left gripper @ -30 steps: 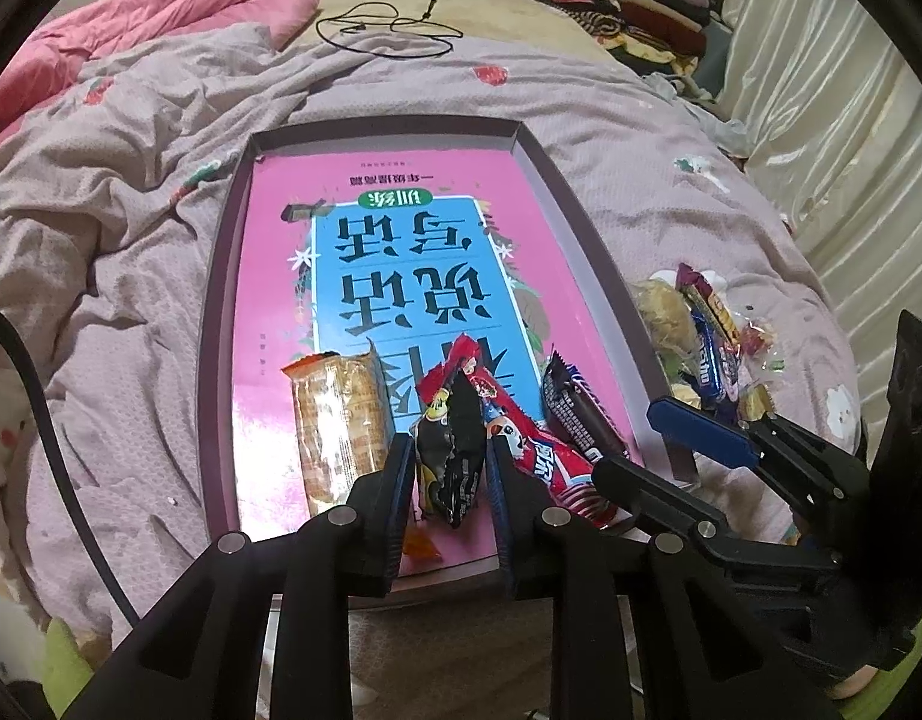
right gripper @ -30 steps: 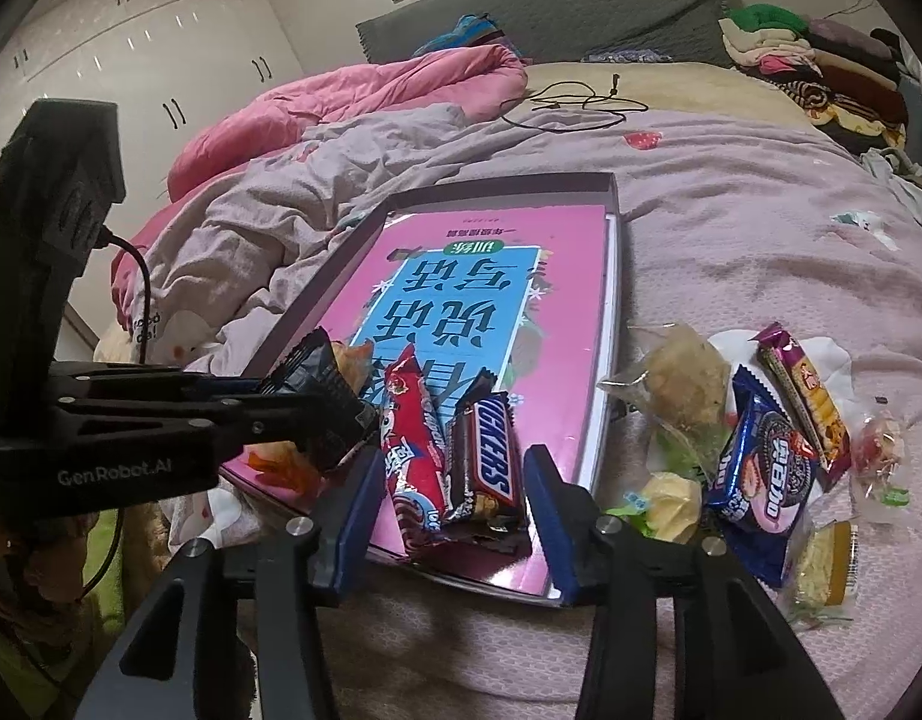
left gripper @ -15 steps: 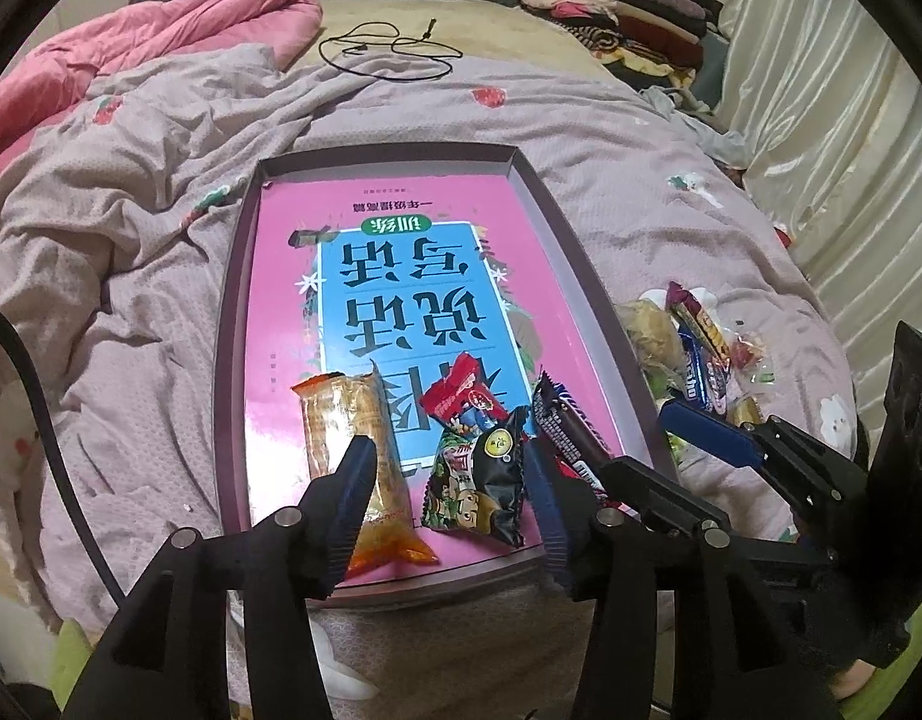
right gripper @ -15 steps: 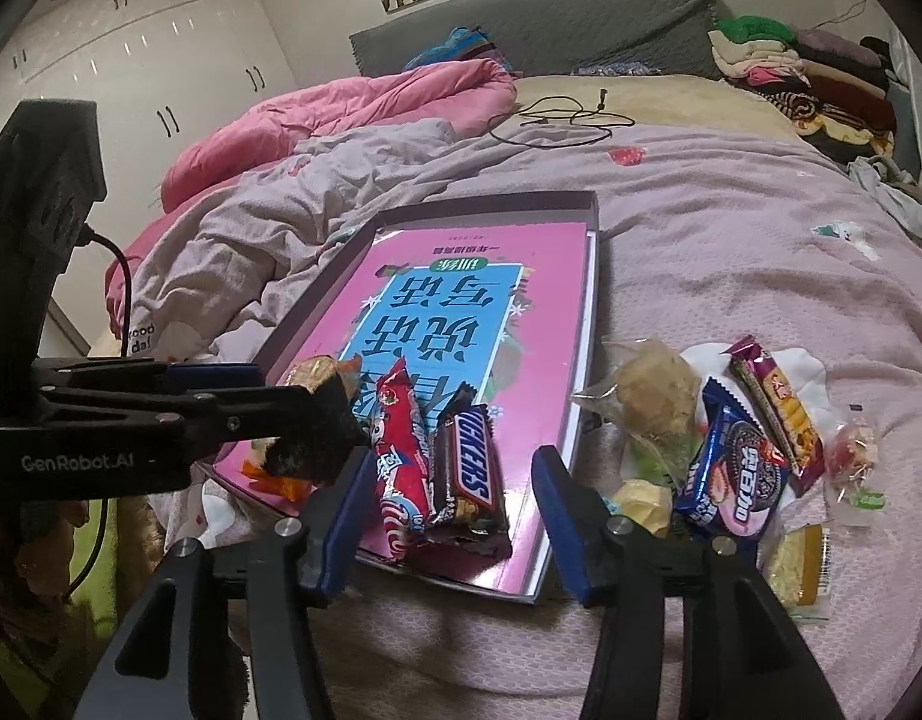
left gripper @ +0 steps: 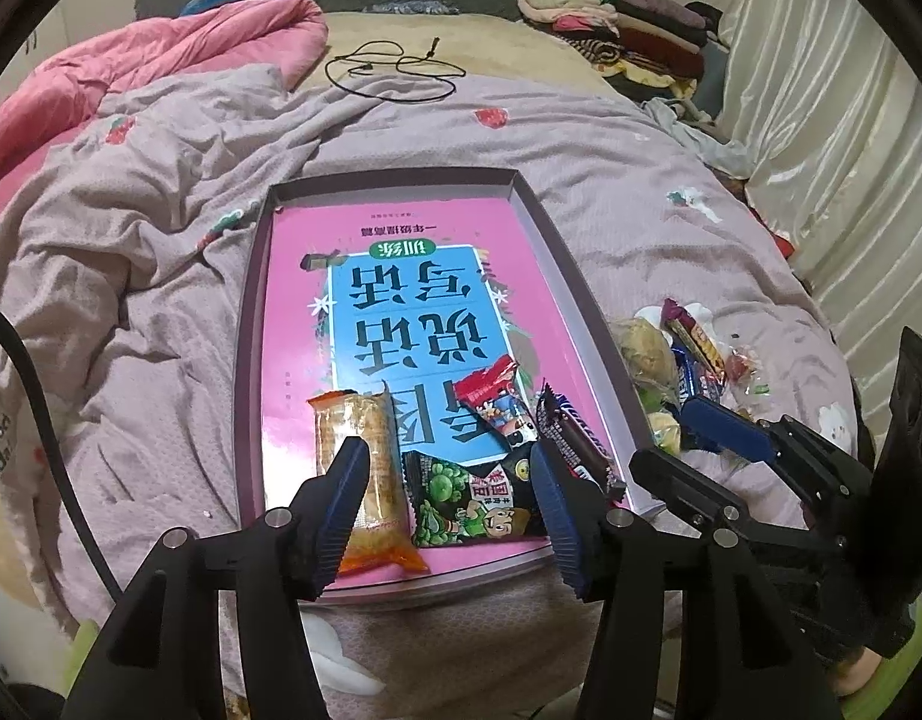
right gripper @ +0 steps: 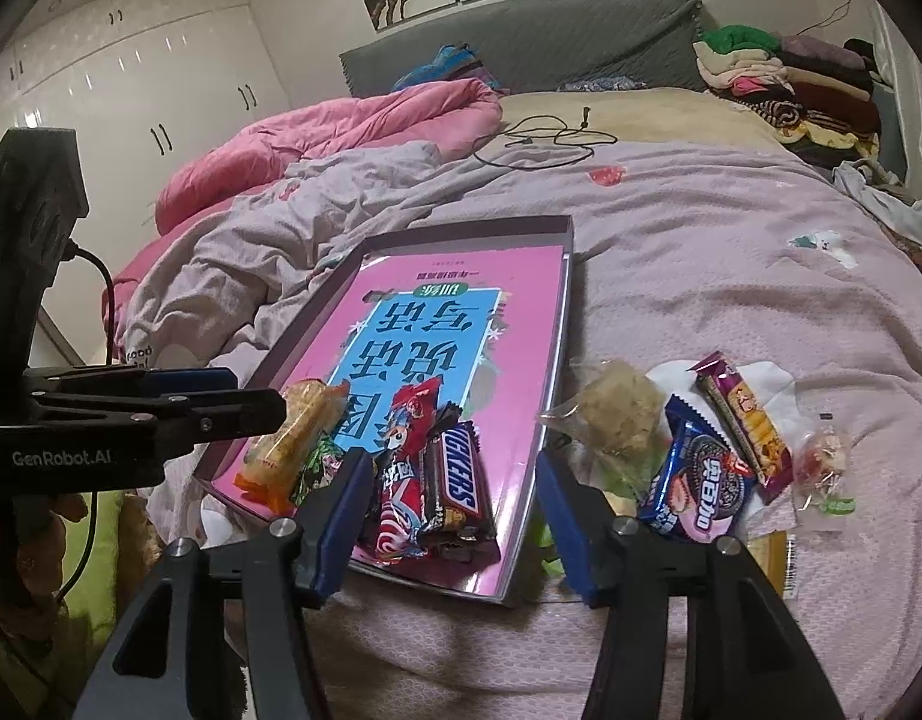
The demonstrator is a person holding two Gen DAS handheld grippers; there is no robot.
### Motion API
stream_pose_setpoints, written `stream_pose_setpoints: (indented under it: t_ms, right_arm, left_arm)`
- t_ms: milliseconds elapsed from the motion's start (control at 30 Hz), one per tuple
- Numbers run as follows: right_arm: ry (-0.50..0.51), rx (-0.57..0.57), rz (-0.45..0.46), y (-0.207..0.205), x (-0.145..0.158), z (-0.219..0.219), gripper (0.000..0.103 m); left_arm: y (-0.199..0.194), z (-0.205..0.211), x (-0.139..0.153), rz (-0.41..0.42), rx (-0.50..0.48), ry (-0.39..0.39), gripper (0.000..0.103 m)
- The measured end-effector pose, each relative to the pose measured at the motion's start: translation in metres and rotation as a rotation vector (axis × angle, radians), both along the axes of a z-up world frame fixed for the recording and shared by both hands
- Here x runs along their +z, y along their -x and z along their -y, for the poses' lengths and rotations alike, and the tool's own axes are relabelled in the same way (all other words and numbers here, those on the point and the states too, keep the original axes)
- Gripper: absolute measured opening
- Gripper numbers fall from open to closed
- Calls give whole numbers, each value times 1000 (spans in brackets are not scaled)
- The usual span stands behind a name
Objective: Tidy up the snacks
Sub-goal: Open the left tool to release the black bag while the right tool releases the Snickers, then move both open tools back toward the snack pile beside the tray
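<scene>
A purple-rimmed tray [left gripper: 251, 330] with a pink book in it lies on the bed. At its near end lie a cracker pack [left gripper: 356, 438], a green-and-black packet [left gripper: 473, 504], a red packet [left gripper: 491, 396] and a Snickers bar [left gripper: 575, 438]. My left gripper [left gripper: 448, 462] hovers over the green packet, jaws opening, pads clear of it. My right gripper [right gripper: 454, 468] straddles the Snickers bar [right gripper: 455, 480] and the red packet [right gripper: 401, 450]. Its jaws are opening too and touch neither.
Loose snacks lie on the purple bedcover right of the tray: an Oreo pack [right gripper: 701, 480], a purple bar [right gripper: 743, 420], a clear pastry bag [right gripper: 617, 414]. A pink quilt [left gripper: 161, 60], a black cable [left gripper: 389, 72] and stacked clothes [left gripper: 611, 18] lie farther back.
The left gripper has opened and let go of the green-and-black packet, which now lies flat in the tray. The right jaws have spread a little wider around the Snickers bar.
</scene>
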State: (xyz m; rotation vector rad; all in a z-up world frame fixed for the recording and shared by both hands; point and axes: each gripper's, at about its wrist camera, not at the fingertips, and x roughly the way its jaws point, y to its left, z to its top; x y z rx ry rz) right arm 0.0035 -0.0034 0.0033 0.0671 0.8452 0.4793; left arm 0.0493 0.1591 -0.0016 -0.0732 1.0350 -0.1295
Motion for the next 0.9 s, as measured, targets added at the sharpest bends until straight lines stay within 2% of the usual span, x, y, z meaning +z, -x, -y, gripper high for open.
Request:
stream_pose_setpoints:
  t_ms: [100,167,200,900]
  right_arm:
    - [1,-5,10,1,3,2,56]
    - [0,-9,18,3,5,5,57]
    - [-1,-10,22,3,6,6,57]
    - [-8,-71,91,9,27,33,63]
  left_arm:
    - [1,2,3,7,-2,-4,60]
    - [2,4,5,11,-3,-7,70]
    - [3,4,6,16,-3,-8,70]
    - [10,25,21,42,-20,-19,71]
